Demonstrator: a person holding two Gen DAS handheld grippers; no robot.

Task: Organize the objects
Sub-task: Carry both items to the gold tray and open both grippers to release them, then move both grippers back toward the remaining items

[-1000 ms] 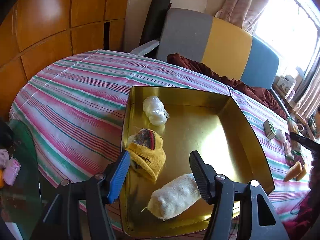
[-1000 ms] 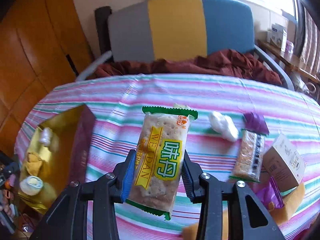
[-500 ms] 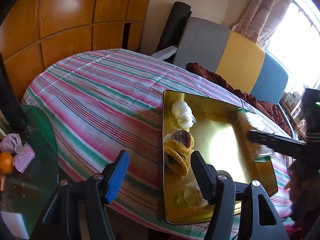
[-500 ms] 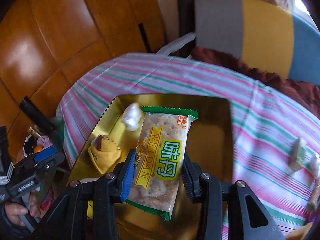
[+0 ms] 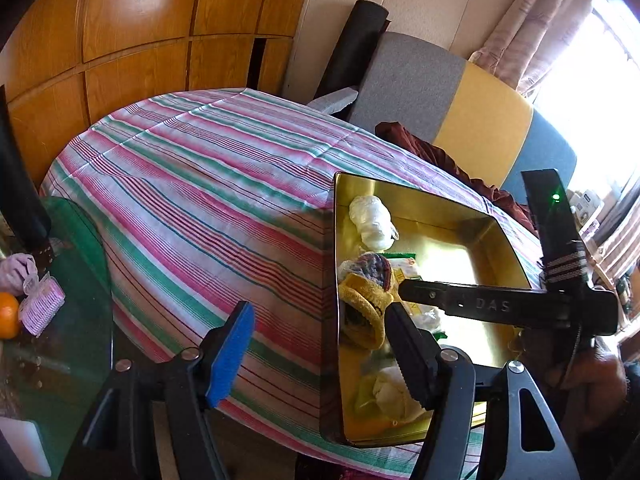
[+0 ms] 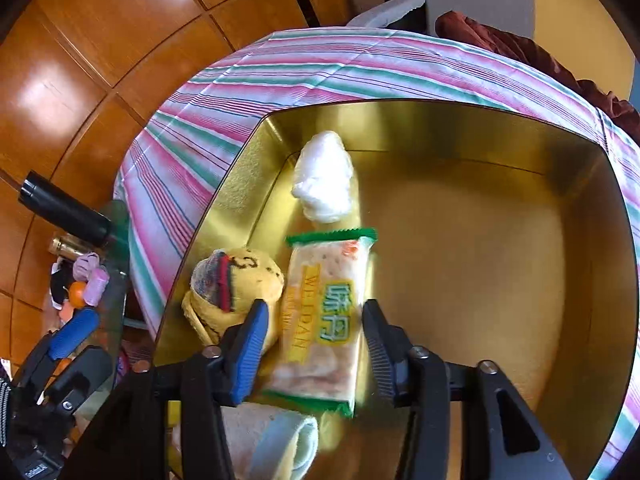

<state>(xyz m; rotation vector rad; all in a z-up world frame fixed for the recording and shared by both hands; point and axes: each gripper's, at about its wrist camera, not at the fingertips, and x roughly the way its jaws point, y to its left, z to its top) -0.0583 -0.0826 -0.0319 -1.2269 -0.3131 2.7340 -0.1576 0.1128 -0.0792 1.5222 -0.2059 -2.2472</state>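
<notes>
A gold tin box sits on the striped tablecloth. Inside lie a white wrapped bundle, a yellow knit item and a rolled white cloth. My right gripper is open inside the box, its fingers apart on both sides of the green-edged cracker packet, which looks blurred and free. My left gripper is open and empty at the box's near left edge. The right gripper also shows in the left wrist view.
A glass side table at the left holds an orange and a pink item. Wooden panels and a grey, yellow and blue sofa with a dark red cloth stand behind the table.
My right gripper carried the cracker packet over into the gold box and opened, so the packet has left the pads. My left gripper drew back to the left of the box.
</notes>
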